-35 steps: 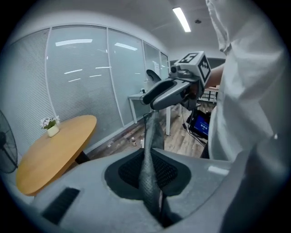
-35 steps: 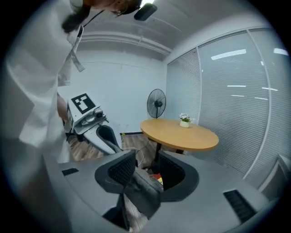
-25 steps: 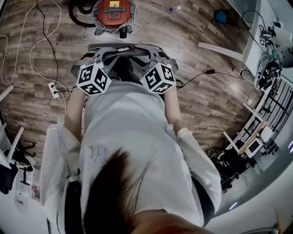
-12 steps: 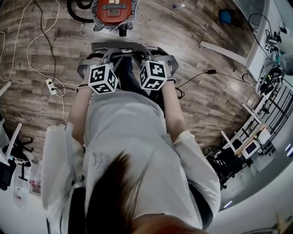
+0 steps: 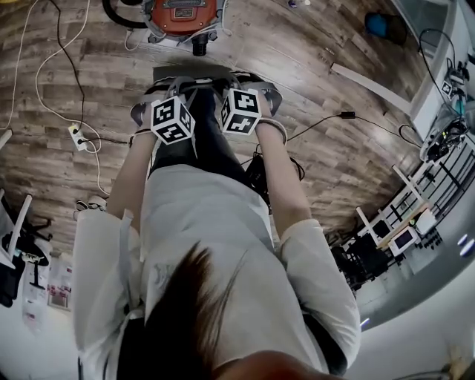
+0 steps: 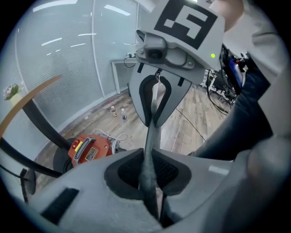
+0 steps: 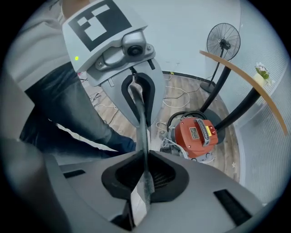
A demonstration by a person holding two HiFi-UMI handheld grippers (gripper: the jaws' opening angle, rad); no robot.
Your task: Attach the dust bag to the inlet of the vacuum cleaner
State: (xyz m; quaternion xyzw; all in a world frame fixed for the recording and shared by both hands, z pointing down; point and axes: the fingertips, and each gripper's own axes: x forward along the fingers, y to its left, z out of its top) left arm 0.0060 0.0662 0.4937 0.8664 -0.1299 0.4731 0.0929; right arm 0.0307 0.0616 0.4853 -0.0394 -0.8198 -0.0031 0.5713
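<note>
At twelve o'clock in the head view the vacuum cleaner [image 5: 183, 13] stands on the wood floor [image 5: 334, 74], and the grey dust bag [image 5: 182, 74] lies just below it toward centre, apart from it and held between both tools. The left hand-held gripper [image 6: 152, 182] is clamped on a thin fold of the bag, and the right hand-held gripper [image 7: 143, 179], whose jaws have just been closing, pinches another fold of it. By my reading the bag is gripped on both sides, but bringing it to the inlet and seating it there is not yet done.
</note>
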